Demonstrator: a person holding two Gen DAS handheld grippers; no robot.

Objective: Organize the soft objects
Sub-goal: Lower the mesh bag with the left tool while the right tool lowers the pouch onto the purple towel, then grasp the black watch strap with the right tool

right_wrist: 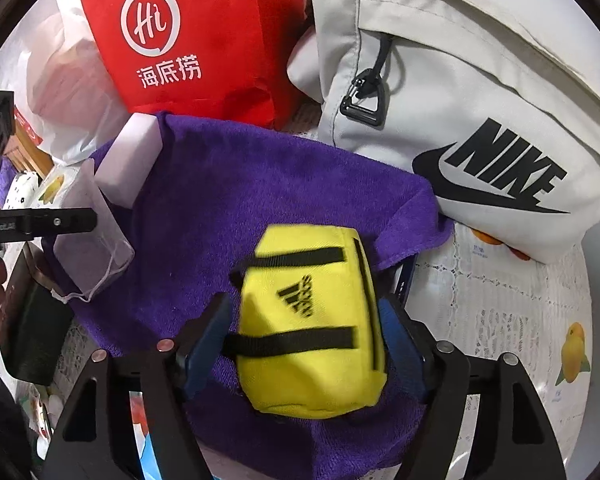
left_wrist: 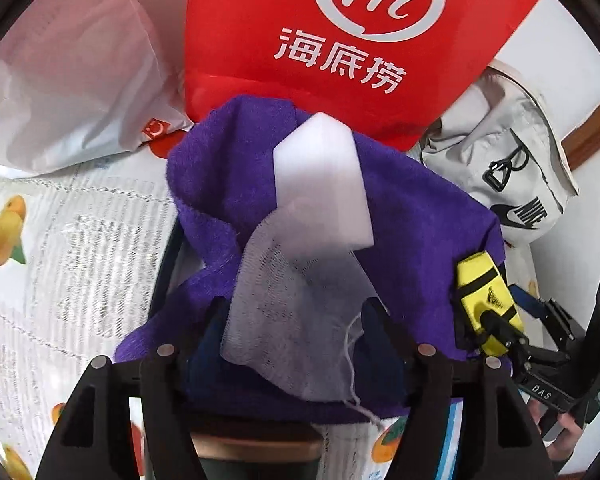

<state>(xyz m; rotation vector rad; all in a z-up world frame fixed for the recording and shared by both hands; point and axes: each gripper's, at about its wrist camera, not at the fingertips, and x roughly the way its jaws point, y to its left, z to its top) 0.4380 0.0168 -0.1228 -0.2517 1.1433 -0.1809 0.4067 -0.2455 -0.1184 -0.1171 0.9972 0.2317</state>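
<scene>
Crowding the tabletop (left_wrist: 52, 240) behind a purple towel (right_wrist: 236, 184) are a red bag (left_wrist: 284, 40), a white plastic bag (left_wrist: 72, 80) and a grey Nike bag (right_wrist: 480, 112).
On the towel lie a white block (left_wrist: 320, 176) and a white mesh cloth (left_wrist: 296, 300); the left tool (left_wrist: 296, 328) straddles the cloth, its jaws apart and pads off it. The right tool (right_wrist: 304, 340) stands spread either side of a yellow pouch (right_wrist: 312, 320), seemingly not pressing it.
</scene>
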